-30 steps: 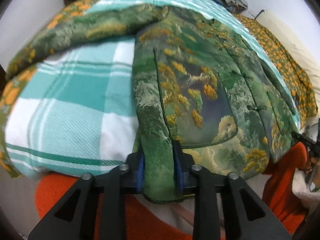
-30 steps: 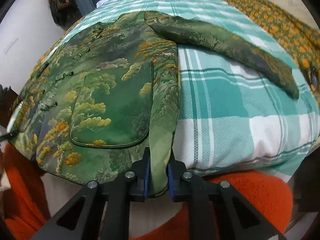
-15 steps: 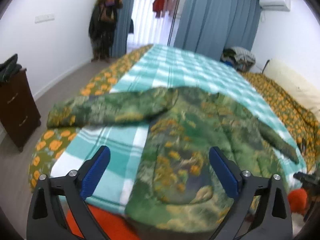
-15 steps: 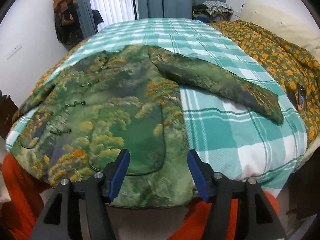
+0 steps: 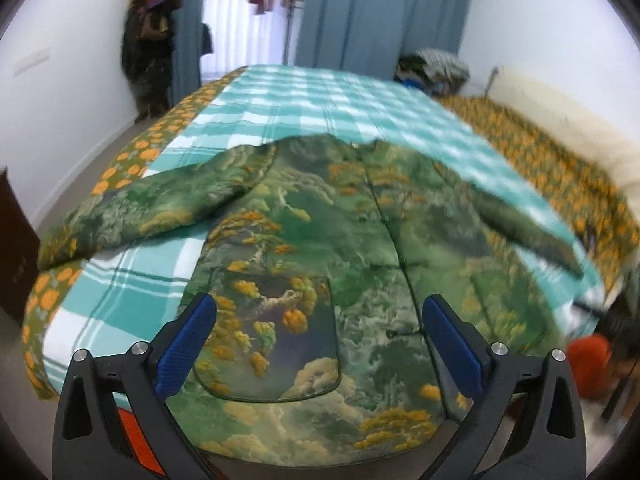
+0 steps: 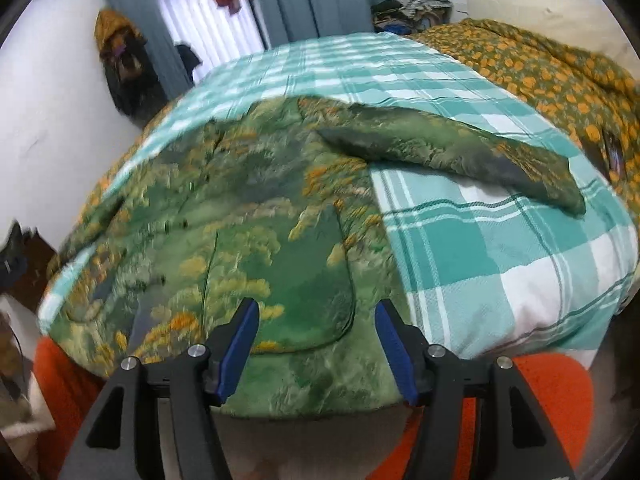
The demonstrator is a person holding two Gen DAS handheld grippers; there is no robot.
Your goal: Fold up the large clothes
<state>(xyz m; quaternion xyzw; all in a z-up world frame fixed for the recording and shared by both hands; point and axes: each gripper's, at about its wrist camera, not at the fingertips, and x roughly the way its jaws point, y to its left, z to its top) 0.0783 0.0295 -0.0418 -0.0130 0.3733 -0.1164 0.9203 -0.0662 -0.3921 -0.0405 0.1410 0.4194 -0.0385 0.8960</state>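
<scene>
Left wrist view: the left tool (image 5: 316,344) has just been opening and stands fully spread, released, with nothing gripped between its two blue pads (image 5: 186,346). Beyond it one green jacket (image 5: 320,264) lies flat on the checked bed (image 5: 320,100), two sleeves spread sideways. Its far right side is blurred.

Right wrist view: the right tool (image 6: 316,348) is partly spread and has also let go; its jaws have just been opening. The jacket's (image 6: 248,240) hem hangs over the bed's (image 6: 500,248) edge. One sleeve (image 6: 448,156) shows; the jacket's left side is motion-blurred.
</scene>
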